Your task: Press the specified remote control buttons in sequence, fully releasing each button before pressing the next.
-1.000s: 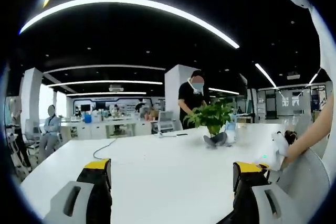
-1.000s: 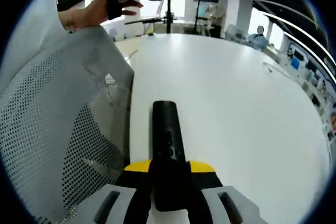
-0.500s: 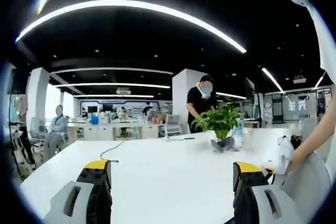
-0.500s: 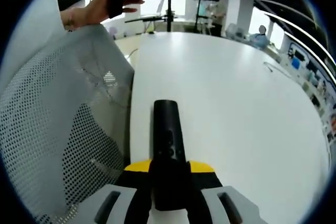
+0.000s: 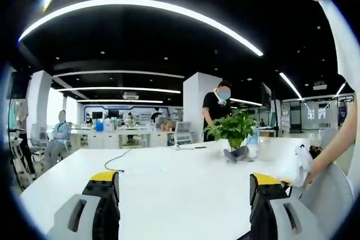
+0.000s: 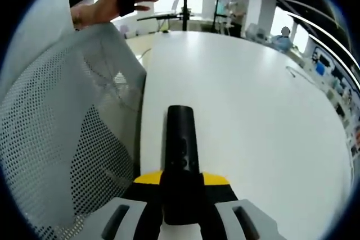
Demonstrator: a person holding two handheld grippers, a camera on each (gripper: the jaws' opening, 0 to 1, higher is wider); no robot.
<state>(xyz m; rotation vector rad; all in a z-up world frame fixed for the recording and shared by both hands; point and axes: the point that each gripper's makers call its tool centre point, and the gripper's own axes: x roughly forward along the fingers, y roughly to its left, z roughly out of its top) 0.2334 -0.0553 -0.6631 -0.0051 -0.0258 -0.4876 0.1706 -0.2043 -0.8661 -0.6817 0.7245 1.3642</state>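
Right gripper [image 6: 181, 186]: jaws clamped on the near end of the black remote control [image 6: 181, 144], whose long axis runs straight ahead along the jaws, button face up, above the white table [image 6: 253, 111]. Left gripper [image 5: 183, 186]: jaws apart, holding nothing, raised and aimed level across the table; it appears high in the right gripper view, well apart from the remote, so pressing likely requires bringing it down. Beside the remote stands a mesh chair back [image 6: 62, 139]. Farther off: a potted plant [image 5: 232, 130] and a cable [image 5: 115, 158].

White table [image 5: 169, 178], potted plant [image 5: 232, 130], grey mesh chair back [image 6: 62, 139], standing person [image 5: 216, 108], seated person [image 5: 56, 139]
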